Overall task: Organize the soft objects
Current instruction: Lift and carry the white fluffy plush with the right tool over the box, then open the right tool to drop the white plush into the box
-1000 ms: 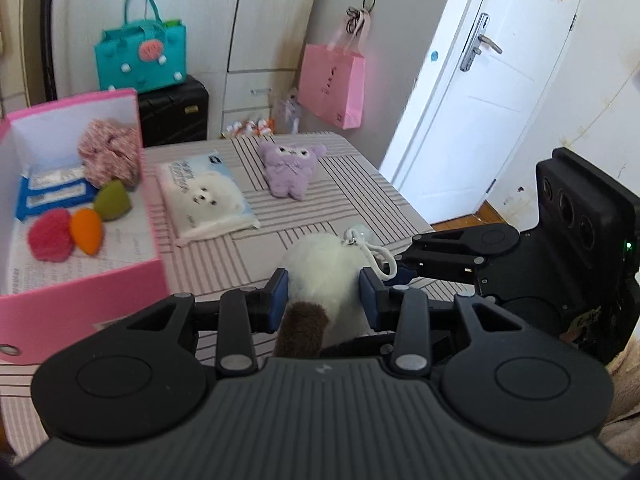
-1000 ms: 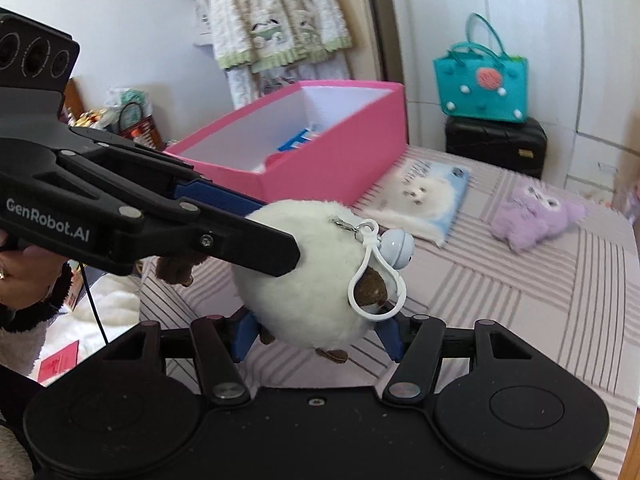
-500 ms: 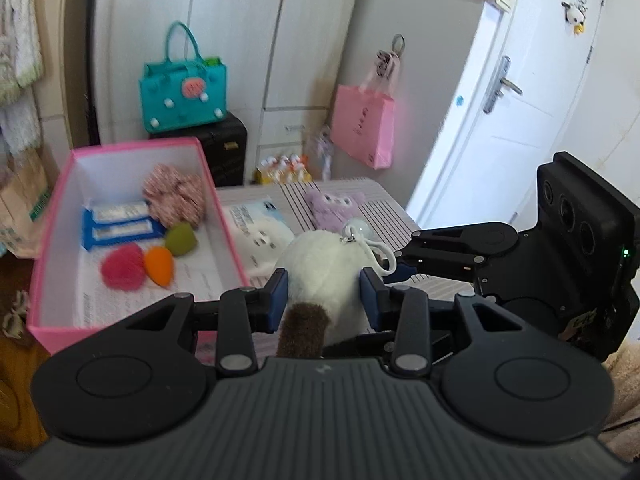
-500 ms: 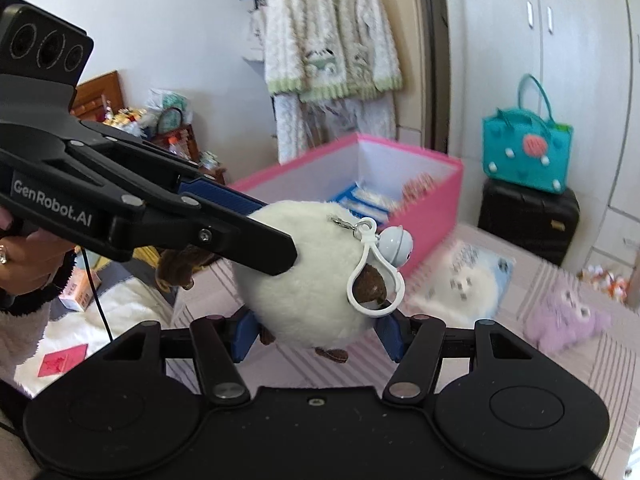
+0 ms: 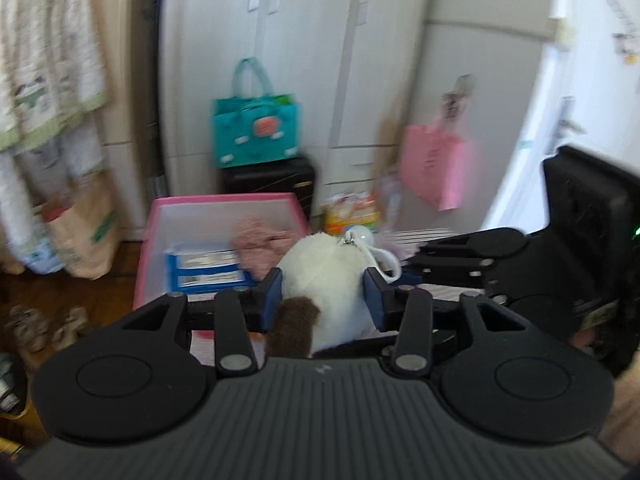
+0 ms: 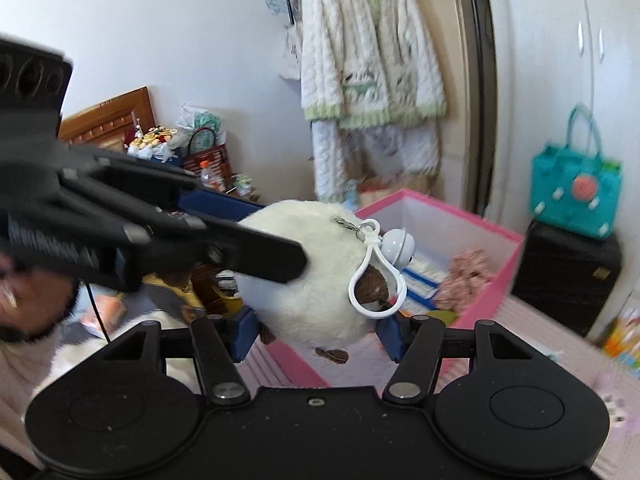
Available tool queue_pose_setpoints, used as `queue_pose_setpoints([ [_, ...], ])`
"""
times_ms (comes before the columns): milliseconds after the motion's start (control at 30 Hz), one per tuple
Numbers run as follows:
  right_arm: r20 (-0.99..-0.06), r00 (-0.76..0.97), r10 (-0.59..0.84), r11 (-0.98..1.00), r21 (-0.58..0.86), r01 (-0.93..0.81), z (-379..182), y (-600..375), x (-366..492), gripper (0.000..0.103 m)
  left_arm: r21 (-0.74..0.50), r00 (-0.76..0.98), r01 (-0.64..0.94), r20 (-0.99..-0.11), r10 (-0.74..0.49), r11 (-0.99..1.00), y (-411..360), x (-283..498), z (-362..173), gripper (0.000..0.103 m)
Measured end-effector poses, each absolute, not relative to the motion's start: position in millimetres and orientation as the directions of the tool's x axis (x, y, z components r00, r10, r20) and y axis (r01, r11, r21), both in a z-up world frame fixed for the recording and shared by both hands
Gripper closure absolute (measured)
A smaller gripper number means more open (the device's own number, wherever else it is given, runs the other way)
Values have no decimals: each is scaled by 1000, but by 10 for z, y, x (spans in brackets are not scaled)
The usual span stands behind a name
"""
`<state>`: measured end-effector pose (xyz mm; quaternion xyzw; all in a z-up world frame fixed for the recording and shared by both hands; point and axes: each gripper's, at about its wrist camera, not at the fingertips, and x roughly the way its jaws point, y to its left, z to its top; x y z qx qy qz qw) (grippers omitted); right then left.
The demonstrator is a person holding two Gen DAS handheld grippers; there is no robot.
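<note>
A round white plush toy [image 5: 324,264] with brown patches, a white clip and a small bell hangs in the air, gripped from two sides. My left gripper [image 5: 323,300] has its blue pads against the toy's flanks, and its jaws are opening. In the right wrist view the same toy [image 6: 304,272] sits between the pads of my right gripper [image 6: 318,338], which is shut on it. The left gripper's finger [image 6: 248,248] reaches in from the left. The open pink box [image 5: 224,199] lies just beyond the toy, holding a pink scrunchie [image 5: 260,236] and blue packets [image 5: 208,268].
A teal bag [image 5: 256,132] stands on a black suitcase [image 5: 268,176] behind the box. A pink bag [image 5: 434,168] hangs on the wall at the right. Clothes [image 6: 372,80] hang at the left. The striped tablecloth [image 6: 540,332] runs under the box [image 6: 440,208].
Both grippers have risen with the plush toy and swung towards the pink box. The tissue pack and the purple toy on the table have dropped out of the left wrist view.
</note>
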<state>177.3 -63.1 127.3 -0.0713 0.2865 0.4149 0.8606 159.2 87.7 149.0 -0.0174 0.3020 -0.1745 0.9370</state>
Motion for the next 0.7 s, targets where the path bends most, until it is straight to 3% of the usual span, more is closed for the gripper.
queue_pose_setpoints([
  [233,-603,389,696,635,265,-726,1167,-401,2378,38,-157,702,264,-645,-301,952,1052,2047,1430,60],
  [500,-692,315,650,648,288,-705,816,-80,2691,38,-219,559,225,-769,-310,950,1340,2460,1060,60],
  [700,-744,273,610,641,260,-722,551,141,2764,38,-240,506,202,-805,-311,949,1495,2518,837,60],
])
